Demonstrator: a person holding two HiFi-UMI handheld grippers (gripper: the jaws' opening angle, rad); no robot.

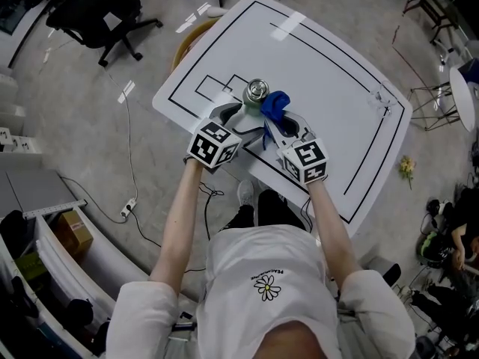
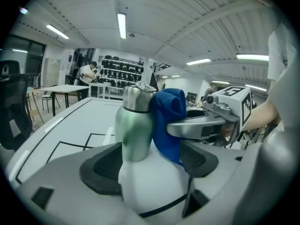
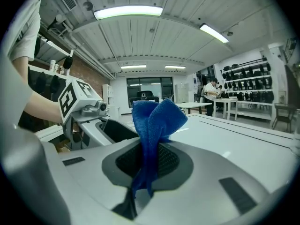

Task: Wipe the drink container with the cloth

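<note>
A green drink container (image 1: 257,92) with a steel cap stands near the front left edge of the white table (image 1: 337,81). In the left gripper view the container (image 2: 135,125) fills the gap between my jaws, and my left gripper (image 2: 152,170) is shut on its pale lower body. My left gripper (image 1: 241,115) reaches it from the near side. My right gripper (image 3: 145,161) is shut on a blue cloth (image 3: 153,125), which bunches above the jaws. The cloth (image 2: 168,121) presses against the container's right side, just below the cap. My right gripper (image 1: 274,126) sits close beside the left one.
Black lines (image 1: 217,88) mark rectangles on the tabletop. A small clear object (image 1: 382,99) lies near the table's right edge. A black office chair (image 1: 97,10) and a round wooden stool (image 1: 187,43) stand on the floor to the left. Shelves with boxes (image 1: 71,234) are at lower left.
</note>
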